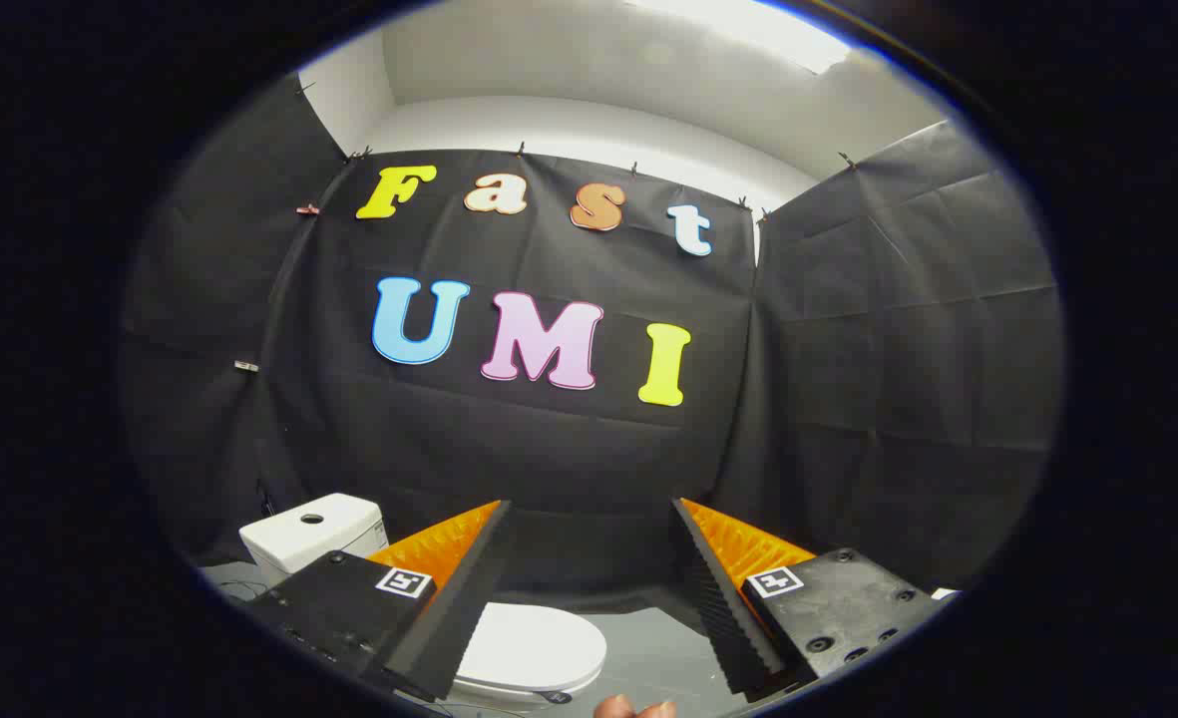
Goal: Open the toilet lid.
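Note:
A white toilet stands on the floor below me, its lid (534, 648) lying flat and shut over the bowl. Its white tank (314, 534) with a round button on top rises behind my left finger (459, 598). My gripper (593, 514) is open, its two black ribbed fingers with orange backs spread wide and nothing between them. The lid shows low in the gap, partly covered by the left finger. My fingers hang well above the lid and do not touch it.
Black cloth walls close in the booth behind and on both sides. Grey floor (648, 648) lies to the right of the toilet. A person's fingertips (633, 709) peek in beneath the gripper.

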`<state>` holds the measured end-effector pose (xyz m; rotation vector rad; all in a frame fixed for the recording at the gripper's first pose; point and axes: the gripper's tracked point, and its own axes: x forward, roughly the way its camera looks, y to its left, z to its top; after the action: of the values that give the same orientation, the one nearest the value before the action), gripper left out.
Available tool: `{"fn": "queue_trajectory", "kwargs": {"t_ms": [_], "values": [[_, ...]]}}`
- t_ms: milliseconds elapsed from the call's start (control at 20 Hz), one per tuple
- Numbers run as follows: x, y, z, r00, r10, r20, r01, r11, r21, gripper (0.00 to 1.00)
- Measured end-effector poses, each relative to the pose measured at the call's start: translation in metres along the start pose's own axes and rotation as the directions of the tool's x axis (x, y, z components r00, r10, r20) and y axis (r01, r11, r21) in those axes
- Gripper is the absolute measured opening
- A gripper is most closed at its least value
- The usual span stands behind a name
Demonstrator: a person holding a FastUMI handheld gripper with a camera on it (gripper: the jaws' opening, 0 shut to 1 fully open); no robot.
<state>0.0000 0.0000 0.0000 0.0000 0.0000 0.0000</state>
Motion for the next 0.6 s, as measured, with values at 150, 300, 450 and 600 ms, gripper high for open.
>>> {"fn": "queue_trajectory", "kwargs": {"t_ms": [150,300,450,600], "values": [[0.0,0.001,0.004,1.0,-0.009,0.023,0.009,1.0,-0.001,0.99],[0.002,-0.002,0.009,0.999,-0.024,0.044,0.025,0.999,-0.03,0.99],[0.001,0.006,0.023,0.992,-0.005,0.13,0.01,0.999,-0.036,0.99],[0.004,0.016,0.012,0.994,0.02,0.107,-0.015,0.999,-0.041,0.98]]}}
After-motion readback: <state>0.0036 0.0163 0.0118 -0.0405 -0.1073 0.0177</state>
